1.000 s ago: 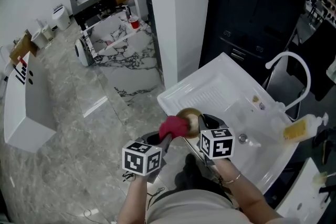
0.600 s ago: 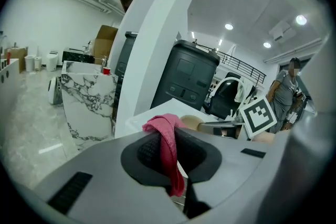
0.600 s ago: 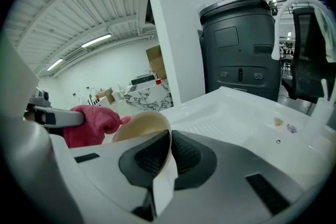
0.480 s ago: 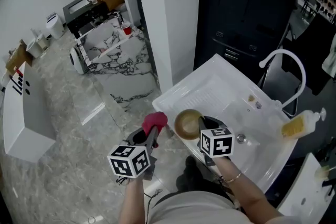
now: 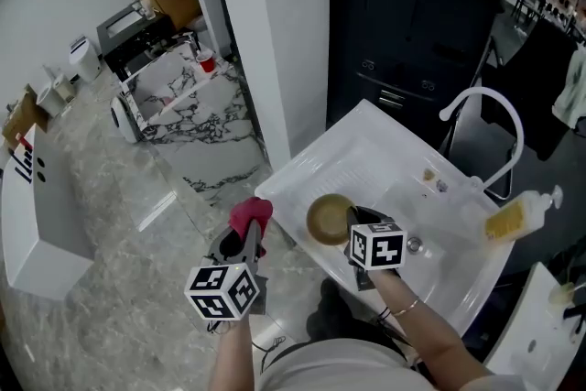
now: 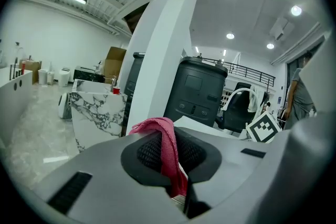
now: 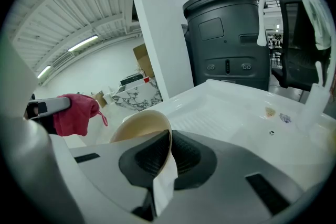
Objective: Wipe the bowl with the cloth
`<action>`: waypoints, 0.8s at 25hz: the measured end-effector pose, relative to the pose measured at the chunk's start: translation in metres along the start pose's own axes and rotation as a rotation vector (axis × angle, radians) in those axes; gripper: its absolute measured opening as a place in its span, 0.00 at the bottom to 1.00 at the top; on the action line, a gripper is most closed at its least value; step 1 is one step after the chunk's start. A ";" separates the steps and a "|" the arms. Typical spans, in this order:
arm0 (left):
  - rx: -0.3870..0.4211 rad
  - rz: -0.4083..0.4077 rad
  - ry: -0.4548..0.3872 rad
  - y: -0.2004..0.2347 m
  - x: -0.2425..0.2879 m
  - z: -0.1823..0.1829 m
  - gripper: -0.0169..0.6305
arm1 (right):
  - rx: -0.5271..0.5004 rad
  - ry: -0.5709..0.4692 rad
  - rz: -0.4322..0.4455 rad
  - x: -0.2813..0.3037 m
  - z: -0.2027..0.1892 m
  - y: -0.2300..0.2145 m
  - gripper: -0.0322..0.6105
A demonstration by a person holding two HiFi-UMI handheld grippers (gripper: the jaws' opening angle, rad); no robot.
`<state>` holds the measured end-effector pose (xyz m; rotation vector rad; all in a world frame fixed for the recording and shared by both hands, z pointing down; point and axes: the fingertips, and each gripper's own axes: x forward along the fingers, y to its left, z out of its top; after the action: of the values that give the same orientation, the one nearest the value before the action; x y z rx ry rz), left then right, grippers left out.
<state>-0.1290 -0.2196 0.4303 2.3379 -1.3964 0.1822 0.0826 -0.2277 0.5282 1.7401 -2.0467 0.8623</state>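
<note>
Right gripper view shows right claw point(image 7: 167, 140) pinching bowl point(image 7: 137, 126) rim (hidden overhead).

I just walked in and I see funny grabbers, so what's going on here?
A person stands at a white sink with tongs in each hand. The right tongs pinch the rim of a tan bowl and hold it over the sink's flat side. Their jaws have just squeezed a bit tighter on the rim. The left tongs are shut on a red cloth, held beside the bowl and not touching it. So no wiping is happening right now.
</note>
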 end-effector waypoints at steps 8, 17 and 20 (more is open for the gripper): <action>-0.002 0.018 -0.016 -0.003 0.013 0.007 0.09 | 0.043 0.013 -0.044 0.018 0.009 -0.032 0.08; -0.003 0.030 -0.016 -0.005 0.028 0.008 0.09 | 0.109 0.027 -0.061 0.054 0.012 -0.056 0.08; -0.006 0.038 -0.015 -0.005 0.031 0.009 0.09 | 0.103 0.029 -0.057 0.067 0.013 -0.058 0.08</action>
<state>-0.1104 -0.2465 0.4310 2.3135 -1.4471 0.1720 0.1270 -0.2927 0.5721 1.8193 -1.9559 0.9849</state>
